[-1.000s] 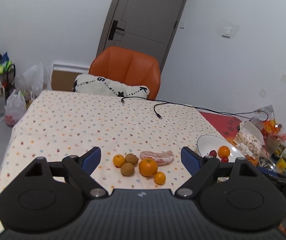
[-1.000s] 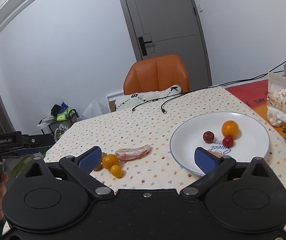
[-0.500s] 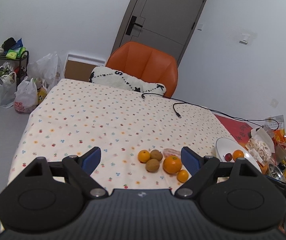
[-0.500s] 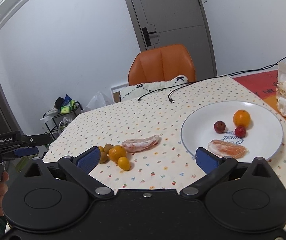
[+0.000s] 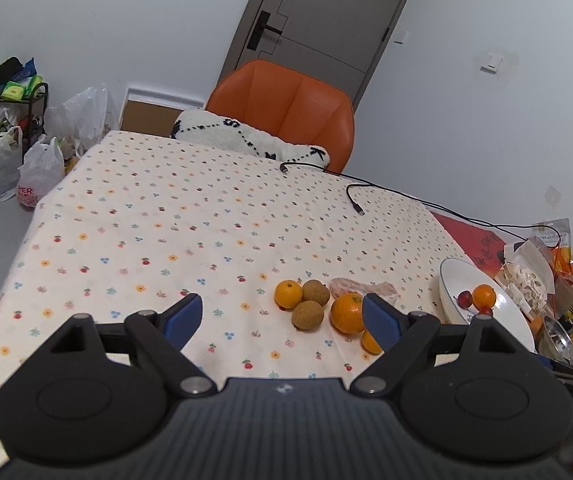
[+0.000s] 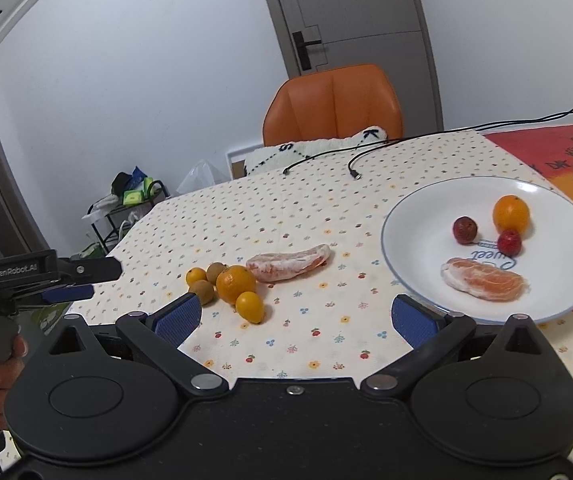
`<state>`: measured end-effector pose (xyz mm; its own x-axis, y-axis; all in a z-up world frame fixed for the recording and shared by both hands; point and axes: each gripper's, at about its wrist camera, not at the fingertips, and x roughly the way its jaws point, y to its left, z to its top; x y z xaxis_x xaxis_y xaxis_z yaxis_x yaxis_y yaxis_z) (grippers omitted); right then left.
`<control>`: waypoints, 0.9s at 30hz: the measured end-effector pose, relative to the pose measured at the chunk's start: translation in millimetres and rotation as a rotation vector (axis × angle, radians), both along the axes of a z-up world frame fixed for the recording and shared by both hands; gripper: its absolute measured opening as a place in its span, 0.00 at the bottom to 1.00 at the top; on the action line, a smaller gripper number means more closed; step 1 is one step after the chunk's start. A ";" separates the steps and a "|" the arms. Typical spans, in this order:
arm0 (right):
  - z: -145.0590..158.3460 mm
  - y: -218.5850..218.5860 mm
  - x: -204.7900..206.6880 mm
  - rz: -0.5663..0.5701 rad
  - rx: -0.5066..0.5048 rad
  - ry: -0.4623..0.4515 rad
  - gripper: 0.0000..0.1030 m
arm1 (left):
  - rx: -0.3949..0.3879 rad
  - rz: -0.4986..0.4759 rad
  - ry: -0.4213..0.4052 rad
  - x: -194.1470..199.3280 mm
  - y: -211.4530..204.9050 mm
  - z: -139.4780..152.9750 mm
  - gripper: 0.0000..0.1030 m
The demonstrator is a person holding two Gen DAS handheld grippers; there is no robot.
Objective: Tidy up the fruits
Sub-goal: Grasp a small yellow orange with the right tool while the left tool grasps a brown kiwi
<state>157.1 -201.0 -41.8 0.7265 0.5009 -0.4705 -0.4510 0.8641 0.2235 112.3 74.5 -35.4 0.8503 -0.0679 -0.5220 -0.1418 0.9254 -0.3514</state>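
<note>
Right hand-held gripper (image 6: pixel 292 316) spread wide, empty, above bench (image 6: pixel 286 216). Left hand-held gripper (image 5: pixel 282 316) likewise released. Loose fruit cluster (image 6: pixel 226 286) and peeled segment (image 6: pixel 288 262) on cloth; white plate (image 6: pixel 406 216) right, holding 4 fruits.

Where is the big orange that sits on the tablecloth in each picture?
Left wrist view: the big round orange sits lower right of centre, touching the gripper's right blue pad.
Right wrist view: the same orange lies left of centre, among small fruits.
Shared landmark: the peeled pink citrus piece beside it.
</note>
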 end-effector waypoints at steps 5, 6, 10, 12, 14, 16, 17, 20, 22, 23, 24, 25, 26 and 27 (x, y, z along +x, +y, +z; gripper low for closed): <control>-1.3 9.4 5.6 0.023 -0.017 0.002 0.99 | -0.026 -0.021 0.016 12.6 -2.2 -10.3 0.81; -1.6 11.1 6.8 0.029 -0.016 0.004 0.98 | -0.025 -0.029 0.021 15.1 -4.1 -12.5 0.81; -5.1 17.5 11.3 0.057 -0.012 0.012 0.94 | -0.019 -0.061 0.036 24.2 -11.6 -19.1 0.78; -7.5 20.9 12.7 0.070 -0.018 0.013 0.93 | -0.015 -0.073 0.039 28.4 -14.7 -21.0 0.75; -10.0 23.2 14.9 0.080 -0.023 0.018 0.91 | -0.013 -0.080 0.044 32.3 -16.7 -22.8 0.72; -12.4 24.6 17.8 0.087 -0.020 0.026 0.87 | -0.015 -0.088 0.049 36.4 -18.6 -25.1 0.68; -13.6 24.9 19.7 0.088 -0.017 0.033 0.86 | -0.015 -0.092 0.052 38.4 -19.5 -26.5 0.67; -16.9 25.1 25.3 0.089 -0.008 0.050 0.82 | -0.015 -0.102 0.064 45.0 -21.0 -30.7 0.62; -19.0 25.2 29.6 0.092 -0.003 0.059 0.80 | -0.016 -0.107 0.072 49.2 -21.9 -33.6 0.60; -20.1 25.7 31.3 0.095 -0.002 0.062 0.80 | -0.016 -0.109 0.076 51.6 -22.5 -34.7 0.59; -21.3 26.2 33.0 0.097 -0.001 0.065 0.79 | -0.016 -0.113 0.080 53.7 -23.2 -35.8 0.57; -22.5 26.7 35.2 0.098 -0.001 0.069 0.78 | -0.016 -0.116 0.082 55.5 -23.8 -36.9 0.56; -24.1 27.5 37.3 0.100 0.000 0.075 0.77 | -0.016 -0.120 0.083 57.0 -24.2 -38.0 0.55; -25.6 28.5 39.2 0.102 0.000 0.083 0.75 | -0.014 -0.121 0.085 58.9 -24.8 -39.1 0.55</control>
